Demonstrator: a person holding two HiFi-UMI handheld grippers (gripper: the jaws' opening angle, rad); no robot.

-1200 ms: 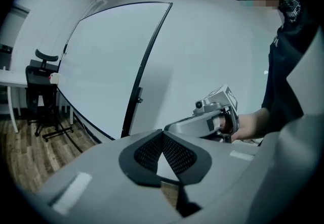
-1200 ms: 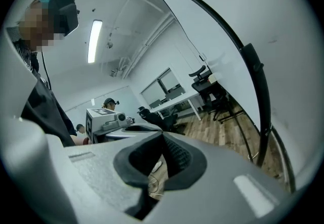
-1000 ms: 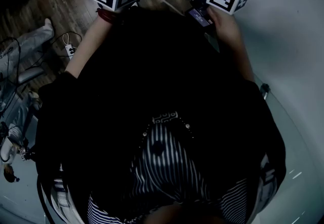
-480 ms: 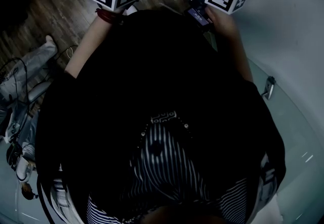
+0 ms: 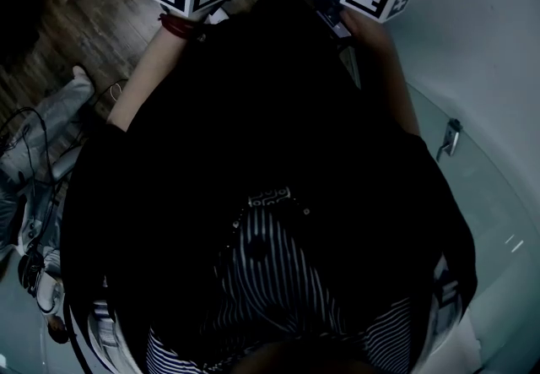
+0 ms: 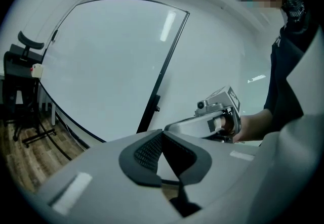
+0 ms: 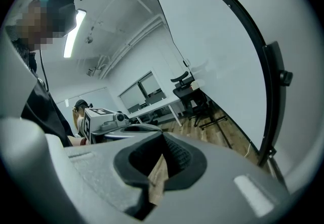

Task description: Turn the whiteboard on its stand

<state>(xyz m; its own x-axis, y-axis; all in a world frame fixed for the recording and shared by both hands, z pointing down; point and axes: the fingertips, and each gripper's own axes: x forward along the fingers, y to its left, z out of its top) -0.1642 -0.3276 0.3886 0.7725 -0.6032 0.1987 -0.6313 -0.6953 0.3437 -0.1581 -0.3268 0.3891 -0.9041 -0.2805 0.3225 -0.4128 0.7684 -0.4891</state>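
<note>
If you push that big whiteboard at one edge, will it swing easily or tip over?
Likely it swings: a knob on the black side post suggests a pivot. The whiteboard looks like a stiff, flat panel, so it should turn as one piece. Its glossy surface may be slippery.

Dim and murky from above, bright and bent at the gripper views.
Underexposed in the head view, with dark clothing (image 5: 253,127) sunk to near black and the wooden floor (image 5: 84,1) barely lit. Evenly bright elsewhere, lit by a ceiling strip light (image 7: 73,33) blown out white and mirrored as a pale streak on the whiteboard (image 6: 111,66). Heavily curved toward black corners; soft and unfocused nearest the lens.
</note>
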